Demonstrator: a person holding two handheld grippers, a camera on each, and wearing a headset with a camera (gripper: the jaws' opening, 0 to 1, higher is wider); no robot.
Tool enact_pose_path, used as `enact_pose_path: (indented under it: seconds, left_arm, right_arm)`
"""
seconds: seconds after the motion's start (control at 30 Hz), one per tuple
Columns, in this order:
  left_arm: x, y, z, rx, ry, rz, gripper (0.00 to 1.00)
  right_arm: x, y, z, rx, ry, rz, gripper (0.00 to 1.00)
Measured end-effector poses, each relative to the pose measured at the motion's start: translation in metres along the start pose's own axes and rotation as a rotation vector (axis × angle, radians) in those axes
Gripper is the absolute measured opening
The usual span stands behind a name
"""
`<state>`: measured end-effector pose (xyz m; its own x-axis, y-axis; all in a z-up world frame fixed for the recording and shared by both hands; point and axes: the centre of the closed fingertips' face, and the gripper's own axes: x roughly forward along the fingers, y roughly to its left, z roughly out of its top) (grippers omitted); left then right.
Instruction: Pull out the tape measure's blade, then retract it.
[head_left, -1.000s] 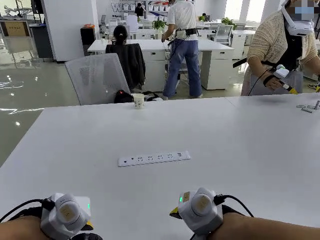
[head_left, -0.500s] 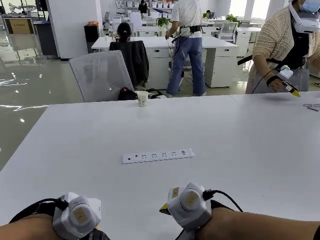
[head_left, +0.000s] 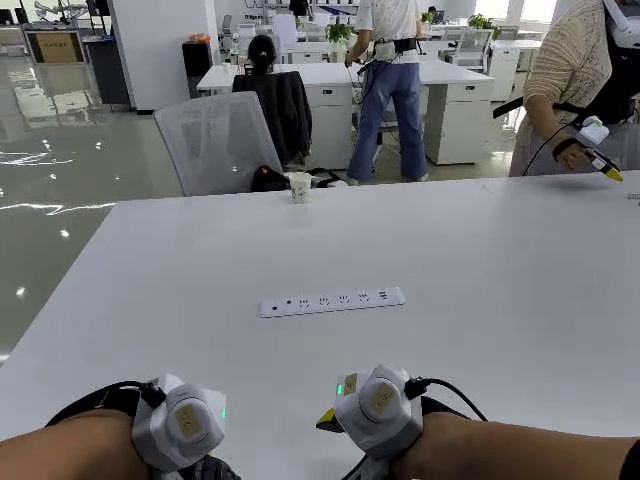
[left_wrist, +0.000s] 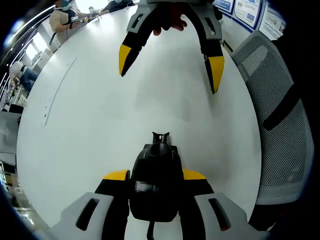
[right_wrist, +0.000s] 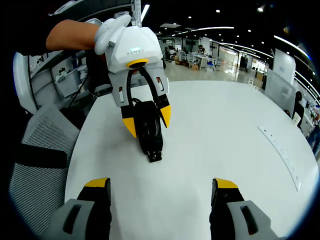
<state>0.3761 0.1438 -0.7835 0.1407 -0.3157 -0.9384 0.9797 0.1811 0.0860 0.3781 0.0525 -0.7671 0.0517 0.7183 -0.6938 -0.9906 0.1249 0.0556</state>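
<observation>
Two hand-held grippers closer, one tape measure

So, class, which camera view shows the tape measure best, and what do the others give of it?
The right gripper view: the black tape measure shows whole, clamped in the left gripper. The left gripper view gives it foreshortened from behind, close up between the jaws. In the head view the gripper's back covers it.

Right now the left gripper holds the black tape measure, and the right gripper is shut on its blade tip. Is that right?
Not quite. The left gripper does hold the black tape measure, but the right gripper is open and apart from the blade tip, not shut on it. The left gripper view shows this.
</observation>
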Motion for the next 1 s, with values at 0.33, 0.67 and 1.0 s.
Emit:
enact_pose_path:
  seconds: [0.33,0.67,1.0]
  left_arm:
    - [0.002,0.0,0.001,0.017,-0.001,0.0,0.32]
    - [0.003,-0.003,0.001,0.045,0.005,0.004,0.32]
    - [0.005,-0.002,0.001,0.018,-0.003,0.002,0.33]
  right_arm:
    - [0.033,0.012,0.004,-0.126,0.06,0.049,0.54]
    - [0.055,0.019,0.004,-0.128,0.077,0.079,0.4]
    - [0.07,0.018,0.018,-0.14,0.068,0.087,0.23]
